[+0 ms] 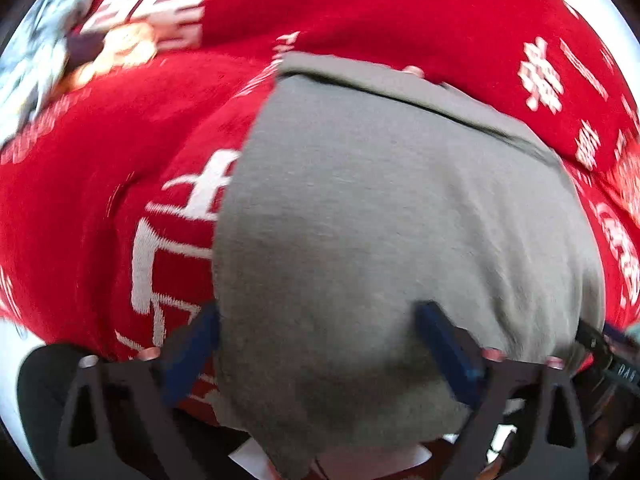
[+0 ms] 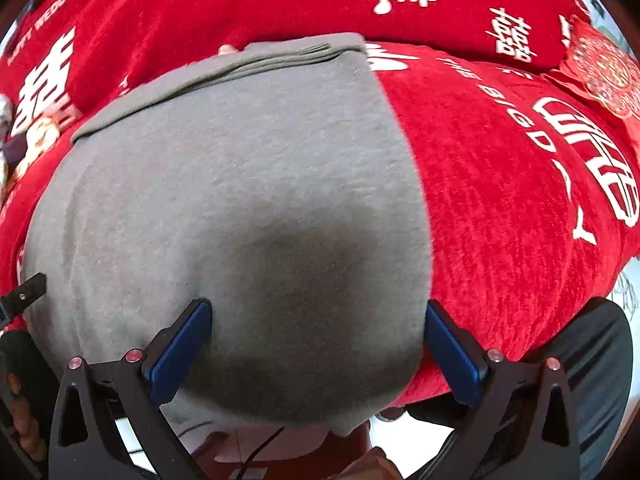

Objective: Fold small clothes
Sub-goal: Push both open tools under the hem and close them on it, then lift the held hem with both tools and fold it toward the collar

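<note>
grey garment (image 2: 240,200) on red printed cloth (image 2: 500,184); both grippers (image 1: 316,316) (image 2: 318,312) spread, probably empty.

A plain grey garment (image 1: 380,220) lies folded on a red cloth (image 1: 100,200) printed with white characters, its soft knit surface smooth and nearly free of creases. Layered edges stack along its far side, one long straight side runs beside the white lettering, and its near end droops over the cloth's near edge.

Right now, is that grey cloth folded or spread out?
Folded: the grey cloth shows stacked layered edges along its far side, lying on the red blanket.
</note>
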Action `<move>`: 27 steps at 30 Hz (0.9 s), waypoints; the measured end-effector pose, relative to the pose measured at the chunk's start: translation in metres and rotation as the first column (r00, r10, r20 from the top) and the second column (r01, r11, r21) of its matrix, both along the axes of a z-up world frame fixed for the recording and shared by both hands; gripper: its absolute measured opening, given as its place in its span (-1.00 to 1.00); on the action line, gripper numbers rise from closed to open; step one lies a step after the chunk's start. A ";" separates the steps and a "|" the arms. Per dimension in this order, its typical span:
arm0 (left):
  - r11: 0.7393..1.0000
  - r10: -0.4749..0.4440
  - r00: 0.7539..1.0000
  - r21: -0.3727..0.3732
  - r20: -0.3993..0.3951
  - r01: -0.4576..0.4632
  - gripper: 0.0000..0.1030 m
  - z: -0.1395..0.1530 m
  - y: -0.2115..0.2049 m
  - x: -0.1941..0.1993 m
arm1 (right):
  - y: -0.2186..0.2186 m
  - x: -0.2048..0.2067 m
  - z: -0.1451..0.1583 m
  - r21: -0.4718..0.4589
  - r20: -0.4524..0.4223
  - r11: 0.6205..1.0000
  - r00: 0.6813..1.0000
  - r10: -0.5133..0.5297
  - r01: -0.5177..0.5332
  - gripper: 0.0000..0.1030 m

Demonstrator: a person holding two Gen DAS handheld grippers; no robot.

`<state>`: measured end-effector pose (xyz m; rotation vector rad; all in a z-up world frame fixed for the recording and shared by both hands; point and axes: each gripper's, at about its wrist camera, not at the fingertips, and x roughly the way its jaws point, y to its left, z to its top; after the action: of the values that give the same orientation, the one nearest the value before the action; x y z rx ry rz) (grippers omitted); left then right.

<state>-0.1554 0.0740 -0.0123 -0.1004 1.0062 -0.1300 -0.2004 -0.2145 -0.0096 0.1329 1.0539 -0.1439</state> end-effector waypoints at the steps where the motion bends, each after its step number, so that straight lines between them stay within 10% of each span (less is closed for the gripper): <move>1: 1.000 -0.021 1.000 0.009 0.009 0.021 0.63 0.002 -0.004 -0.002 | 0.003 -0.001 0.000 -0.003 -0.006 1.000 1.000 0.015 -0.015 0.97; 7: 0.999 -0.036 0.999 -0.008 0.030 0.036 0.32 0.008 -0.003 -0.004 | 0.013 -0.009 0.005 -0.003 0.024 0.996 0.996 0.086 -0.086 0.45; 13: 0.994 -0.004 1.000 -0.111 0.019 0.006 -0.46 0.009 0.014 0.001 | 0.000 -0.016 0.011 0.069 0.073 0.994 0.995 0.074 -0.080 -0.48; 18: 0.991 -0.002 1.000 -0.134 0.020 0.004 -0.45 0.006 0.015 0.001 | -0.020 -0.019 0.007 0.215 0.103 0.973 0.993 0.057 -0.078 -0.49; 22: 0.989 -0.029 0.999 -0.147 0.021 0.031 -0.06 0.006 0.012 -0.001 | -0.031 -0.022 0.001 0.311 0.123 0.947 0.991 0.048 -0.084 -0.33; 27: 0.997 -0.078 0.996 0.015 0.042 0.077 0.15 0.006 -0.018 -0.006 | -0.025 -0.022 -0.001 0.269 0.133 0.956 0.988 0.078 -0.112 -0.29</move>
<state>-0.1612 0.0556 -0.0066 -0.0458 0.9687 -0.1952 -0.2229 -0.2393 -0.0105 0.3392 0.9524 0.0995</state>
